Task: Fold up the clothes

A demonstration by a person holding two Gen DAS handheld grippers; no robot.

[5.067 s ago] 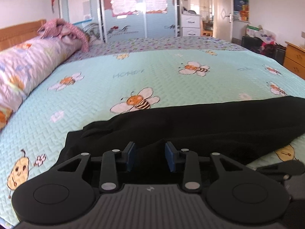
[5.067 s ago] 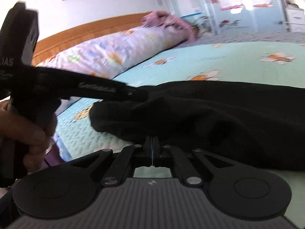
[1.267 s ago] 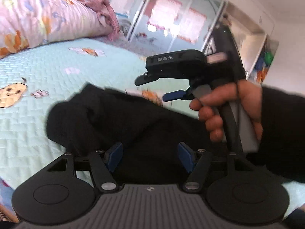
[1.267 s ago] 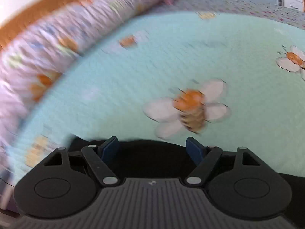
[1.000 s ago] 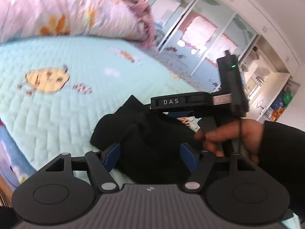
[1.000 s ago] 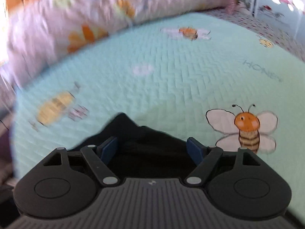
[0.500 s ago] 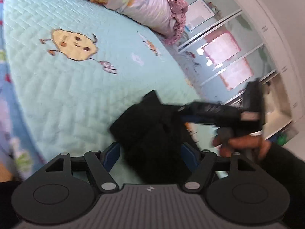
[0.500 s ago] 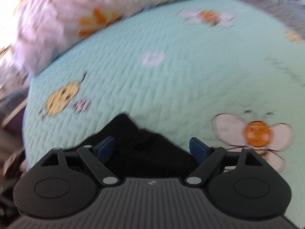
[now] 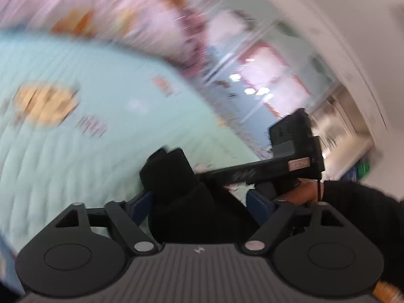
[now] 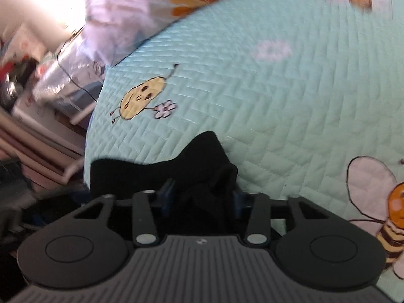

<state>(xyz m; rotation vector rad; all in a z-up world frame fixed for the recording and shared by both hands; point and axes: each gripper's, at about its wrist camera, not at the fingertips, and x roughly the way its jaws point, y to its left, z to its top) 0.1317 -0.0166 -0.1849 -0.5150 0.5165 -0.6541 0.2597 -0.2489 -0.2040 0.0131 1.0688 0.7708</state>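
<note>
Left hand-held gripper (image 9: 199, 202) has its blue pads (image 9: 141, 203) spread wide, released, with a bunched end of the black garment (image 9: 176, 192) lying between them; the pictures do not show the pads pressing on the cloth. Just ahead and to its right, the right hand-held gripper (image 10: 200, 198) reaches in from the side. In the left wrist view only its dark body and handle show, held by a hand (image 9: 300, 193) in a black sleeve (image 9: 366, 212). In its own view the right hand-held gripper has its fingers (image 10: 168, 197) drawn in part-way, with a thick wad of the black garment filling the gap between them; the cloth hides the pad faces, so whether they actually pinch it cannot be told.

A peaked corner of the black garment rises just beyond the right hand-held gripper's fingertips, and a flatter flap spreads to its left toward the edge of the bed (image 10: 290, 106). The bed's quilted mint cover lies ahead of both tools, printed with a yellow pear figure (image 10: 141, 98) ahead and left of the right hand-held gripper, and a bee (image 10: 386, 214) to its right. Farther ahead lies a floral pillow (image 10: 156, 5). Off the bed's edge to the left is blurred clutter. The left wrist view is heavily smeared; beyond the bed, pale wardrobe doors (image 9: 257, 83) can just be made out.
</note>
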